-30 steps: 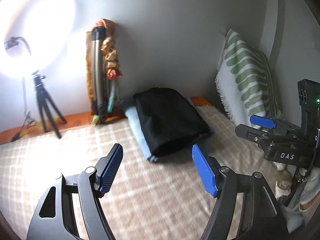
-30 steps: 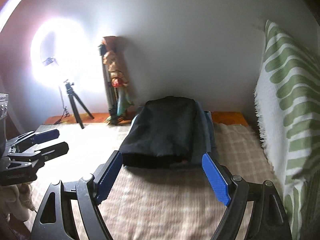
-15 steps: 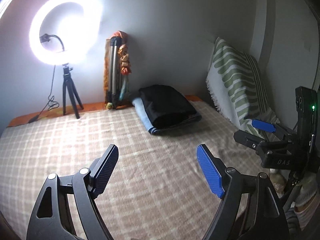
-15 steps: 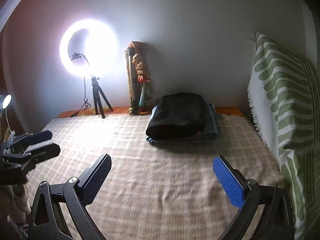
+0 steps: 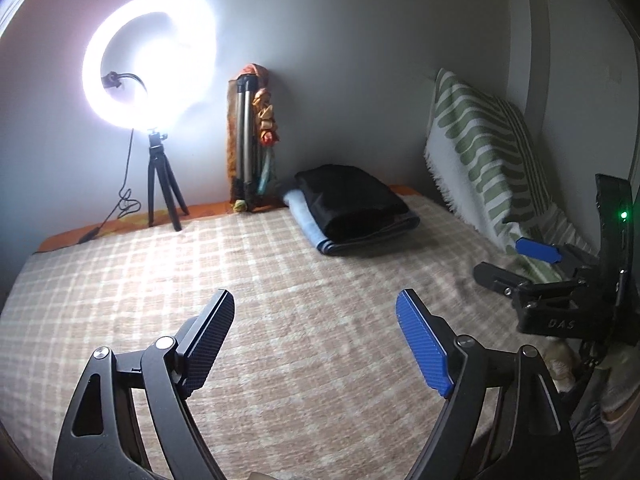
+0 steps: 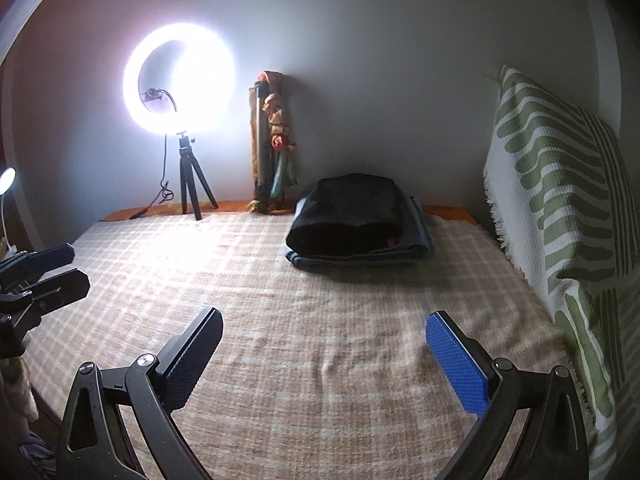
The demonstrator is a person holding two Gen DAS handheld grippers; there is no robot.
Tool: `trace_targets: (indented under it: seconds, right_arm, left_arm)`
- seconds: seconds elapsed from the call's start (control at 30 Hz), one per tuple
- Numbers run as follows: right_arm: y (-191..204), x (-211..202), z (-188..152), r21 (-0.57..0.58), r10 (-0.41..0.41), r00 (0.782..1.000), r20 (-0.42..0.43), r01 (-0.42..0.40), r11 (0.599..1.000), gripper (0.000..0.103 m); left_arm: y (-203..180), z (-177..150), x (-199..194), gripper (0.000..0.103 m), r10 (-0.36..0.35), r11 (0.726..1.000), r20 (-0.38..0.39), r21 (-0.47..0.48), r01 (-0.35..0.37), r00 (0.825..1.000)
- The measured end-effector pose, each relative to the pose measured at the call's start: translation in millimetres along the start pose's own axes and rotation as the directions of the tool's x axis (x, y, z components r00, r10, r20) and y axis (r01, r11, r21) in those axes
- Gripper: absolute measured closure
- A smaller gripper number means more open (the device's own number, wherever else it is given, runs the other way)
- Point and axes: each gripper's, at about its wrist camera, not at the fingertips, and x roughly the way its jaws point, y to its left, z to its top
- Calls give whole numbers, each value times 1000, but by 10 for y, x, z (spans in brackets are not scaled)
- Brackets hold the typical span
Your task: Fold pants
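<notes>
Folded black pants (image 5: 352, 200) (image 6: 352, 212) lie on top of folded blue pants (image 5: 320, 236) (image 6: 420, 240), stacked at the far end of the bed by the wall. My left gripper (image 5: 316, 340) is open and empty, over the near part of the bed, far from the stack. My right gripper (image 6: 324, 356) is open and empty, also over the near bed. The right gripper shows at the right edge of the left wrist view (image 5: 520, 260). The left gripper shows at the left edge of the right wrist view (image 6: 60, 272).
The bed has a beige checked cover (image 5: 280, 300) (image 6: 280, 300). A lit ring light on a small tripod (image 5: 152, 72) (image 6: 180, 80) stands at the back left. A folded tripod with cloth (image 5: 252, 140) (image 6: 272, 140) leans on the wall. A green-striped pillow (image 5: 480, 152) (image 6: 560, 200) lines the right side.
Both grippers have pulled back from the folded stack toward the near end of the bed. The stack now looks smaller and farther away. Both stay open.
</notes>
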Motion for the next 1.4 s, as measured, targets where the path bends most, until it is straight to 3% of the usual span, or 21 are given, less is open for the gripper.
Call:
trace_targets:
  seconds: [0.33,0.5,0.8,1.4]
  right_arm:
    - [-24,43,-57,2,-20,1000,-2,20,1000,0]
    - [-25,59,-82,0,-21,1000,-11,21,1000,0]
    - [-32,58,-89,11,-22,1000,-13,22,1000,0]
    - [-5,75,-117,10,-15,1000,-27,15,1000,0]
  left_arm:
    - [94,-62,4,19,24,998,-34,-51,-25,999]
    - [122,-85,-22,7,59,996,-40,-60,-61,997]
    - [191,-72,-52,4,95,991,-37,-86,-98,995]
    - [96,-86,-26,4,124,992,-37,-14,-125,992]
